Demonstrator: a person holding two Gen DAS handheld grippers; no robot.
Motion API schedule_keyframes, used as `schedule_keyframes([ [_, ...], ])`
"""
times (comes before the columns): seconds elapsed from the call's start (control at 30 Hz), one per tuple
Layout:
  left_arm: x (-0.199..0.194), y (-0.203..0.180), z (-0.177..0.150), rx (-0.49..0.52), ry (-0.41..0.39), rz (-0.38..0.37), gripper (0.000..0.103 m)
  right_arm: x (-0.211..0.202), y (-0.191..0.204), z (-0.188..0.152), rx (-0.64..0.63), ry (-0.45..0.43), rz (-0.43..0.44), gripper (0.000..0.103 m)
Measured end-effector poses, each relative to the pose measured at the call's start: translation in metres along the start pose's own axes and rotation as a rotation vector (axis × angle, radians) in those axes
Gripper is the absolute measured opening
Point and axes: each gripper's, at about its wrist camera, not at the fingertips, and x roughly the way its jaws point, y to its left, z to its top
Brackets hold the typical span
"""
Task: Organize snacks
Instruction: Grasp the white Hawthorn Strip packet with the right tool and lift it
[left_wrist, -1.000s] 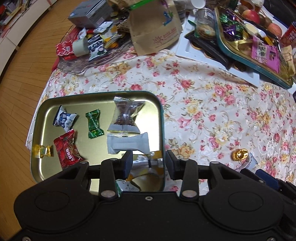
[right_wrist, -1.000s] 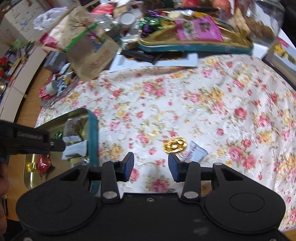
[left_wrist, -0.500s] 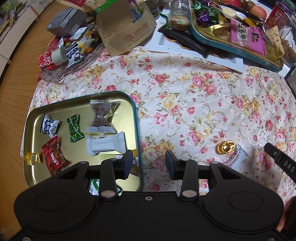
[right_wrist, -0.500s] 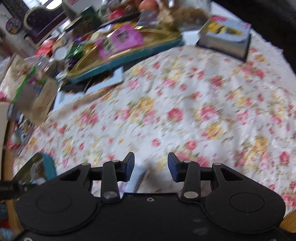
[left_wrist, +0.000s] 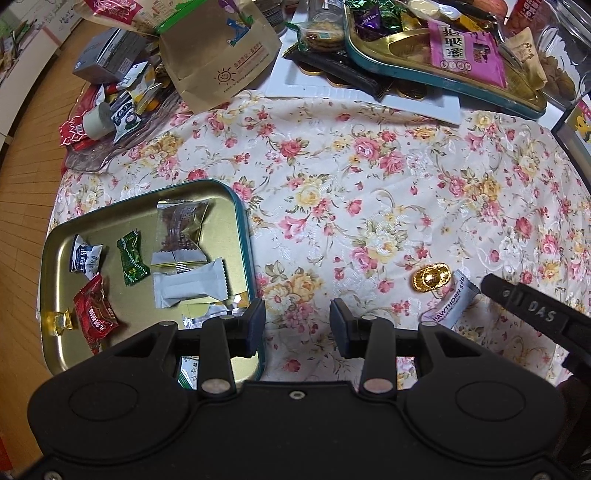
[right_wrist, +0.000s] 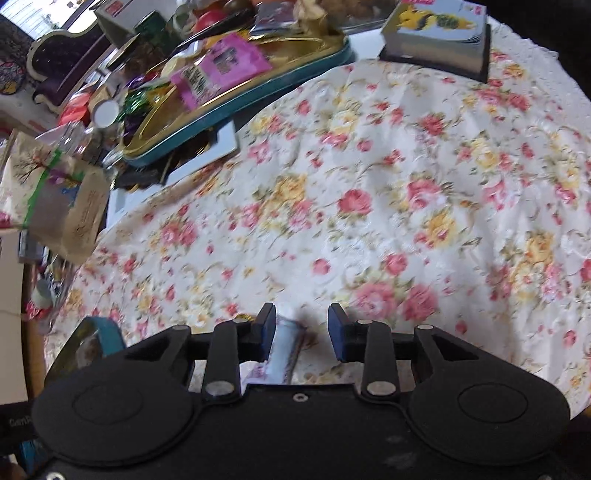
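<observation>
1. Already, several wrapped snacks lie in the teal-rimmed tray (left_wrist: 244, 236) at near left.
2. The right gripper (right_wrist: 301, 334), jaws closing, straddles the white hawthorn packet (left_wrist: 448, 304) without pressing it; the gold candy (left_wrist: 430, 277) is touching that packet.
3. The left gripper (left_wrist: 297, 328) hangs spread, empty.

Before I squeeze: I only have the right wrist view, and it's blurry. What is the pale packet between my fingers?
Observer: The left wrist view shows a white packet printed HAWTHORN, flat on the tablecloth. The right gripper has just been closing around it, with a gap still on one side.
Operator: Is anything against it?
Observer: A gold ingot-shaped candy lies against its far end.
Operator: What's in the tray at my left?
Observer: The teal-rimmed tray holds several wrapped snacks, among them red, green and white ones.
</observation>
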Motion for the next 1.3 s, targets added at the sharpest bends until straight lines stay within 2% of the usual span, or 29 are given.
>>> schedule_keyframes([
  [0.3,-0.004,0.007,0.0,-0.02,-0.004,-0.008,0.049,0.02,0.023,-0.009,-0.059,0.067,-0.014,0.034],
  [0.53,-0.004,0.012,-0.001,-0.031,-0.001,-0.014,0.049,0.038,0.034,-0.016,-0.093,0.091,-0.07,0.034],
  [0.77,-0.006,0.016,-0.001,-0.04,-0.005,-0.025,0.049,0.041,0.051,-0.025,-0.193,0.024,-0.147,0.035],
  [0.93,-0.008,0.022,-0.001,-0.054,-0.007,-0.027,0.049,0.045,0.064,-0.038,-0.329,-0.011,-0.189,0.039],
  [1.23,-0.009,0.025,-0.001,-0.06,-0.01,-0.028,0.049,0.044,0.071,-0.046,-0.391,-0.032,-0.215,0.041],
  [1.3,-0.008,0.024,-0.001,-0.06,-0.01,-0.028,0.049,0.044,0.071,-0.047,-0.408,-0.033,-0.217,0.036],
])
